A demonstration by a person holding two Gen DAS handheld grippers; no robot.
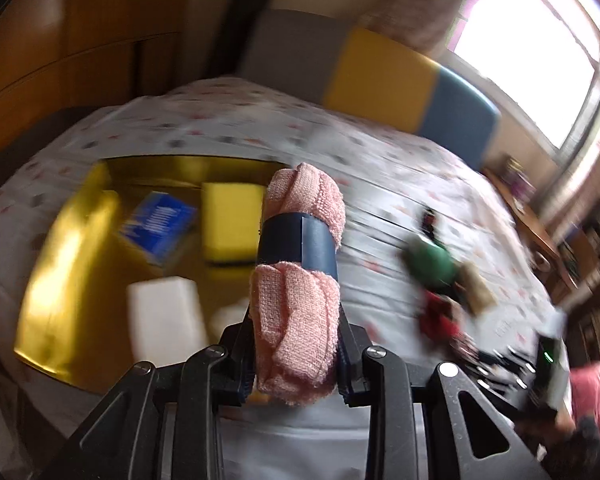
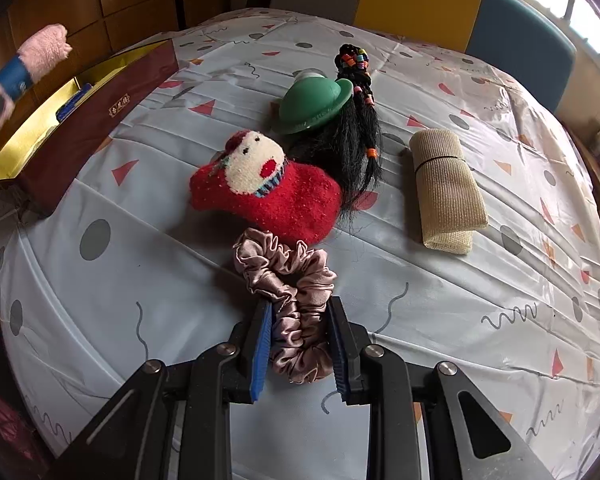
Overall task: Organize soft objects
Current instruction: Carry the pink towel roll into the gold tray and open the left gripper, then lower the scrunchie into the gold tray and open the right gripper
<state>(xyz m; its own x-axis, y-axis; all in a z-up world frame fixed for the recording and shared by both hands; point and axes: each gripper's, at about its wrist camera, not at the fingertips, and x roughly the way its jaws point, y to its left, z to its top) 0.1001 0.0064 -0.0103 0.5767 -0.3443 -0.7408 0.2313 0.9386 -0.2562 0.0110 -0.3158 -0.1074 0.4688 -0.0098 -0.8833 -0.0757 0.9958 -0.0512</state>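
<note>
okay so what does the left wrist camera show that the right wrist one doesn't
Only the left wrist view: the gold interior of the box with a yellow sponge, a blue packet and a white block.
Only the right wrist view: the right gripper shut on a satin scrunchie, and a black hairpiece.
Both: the pink rolled towel, red sock, green hat, beige roll.

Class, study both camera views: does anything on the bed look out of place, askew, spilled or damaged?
Nothing looks spilled or damaged. The oddest item is the black hairpiece with coloured beads, lying loose under the green hat among cloth things. The red sock lies askew, and the beige rolled cloth sits apart.
</note>
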